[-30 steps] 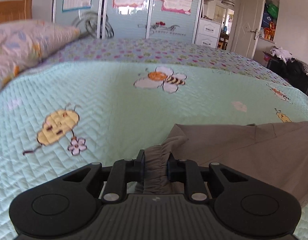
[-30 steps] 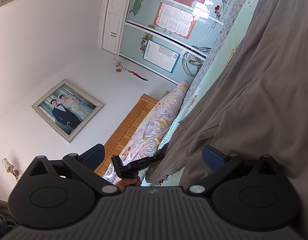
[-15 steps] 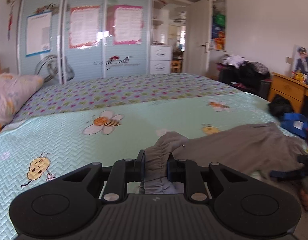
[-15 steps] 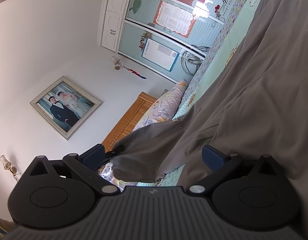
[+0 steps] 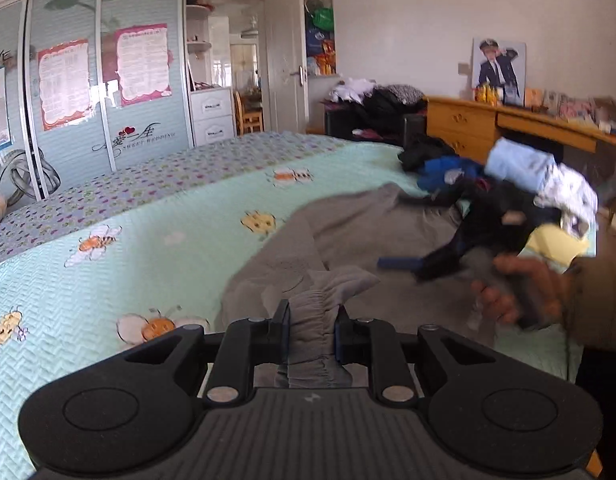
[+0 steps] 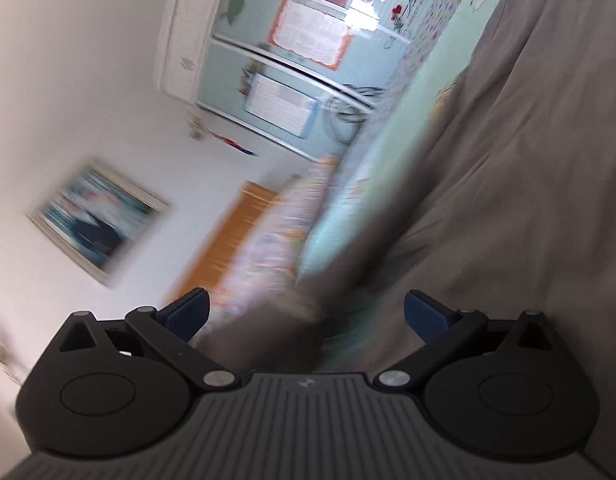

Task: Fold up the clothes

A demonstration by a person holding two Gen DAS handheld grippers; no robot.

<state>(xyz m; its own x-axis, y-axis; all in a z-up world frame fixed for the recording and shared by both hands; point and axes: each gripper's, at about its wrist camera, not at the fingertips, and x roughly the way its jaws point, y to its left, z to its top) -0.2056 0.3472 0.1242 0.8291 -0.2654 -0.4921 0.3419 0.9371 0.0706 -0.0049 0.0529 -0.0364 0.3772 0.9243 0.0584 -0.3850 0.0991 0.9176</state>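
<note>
Grey trousers (image 5: pixel 347 232) lie spread over the mint quilted bed (image 5: pixel 108 288). My left gripper (image 5: pixel 311 320) is shut on their gathered elastic waistband and holds it above the quilt. In the left wrist view my right gripper (image 5: pixel 419 265) appears blurred, held by a hand at the right above the cloth. In the right wrist view my right gripper (image 6: pixel 306 314) is open with its jaws wide apart; blurred grey trouser cloth (image 6: pixel 507 200) fills the right side and a dark fold runs between the fingers, not clamped.
A pile of dark, blue and white clothes (image 5: pixel 507 196) lies at the bed's far right. A wooden desk (image 5: pixel 507 128) stands behind it. Wardrobe doors (image 5: pixel 100 92) and an open doorway lie beyond the bed. A pillow (image 6: pixel 276 240) and wooden headboard show in the right wrist view.
My left gripper has swung right with the waistband, bringing the trousers, clothes pile and right hand into view. The right wrist view has become blurred by motion; its jaws stay open.
</note>
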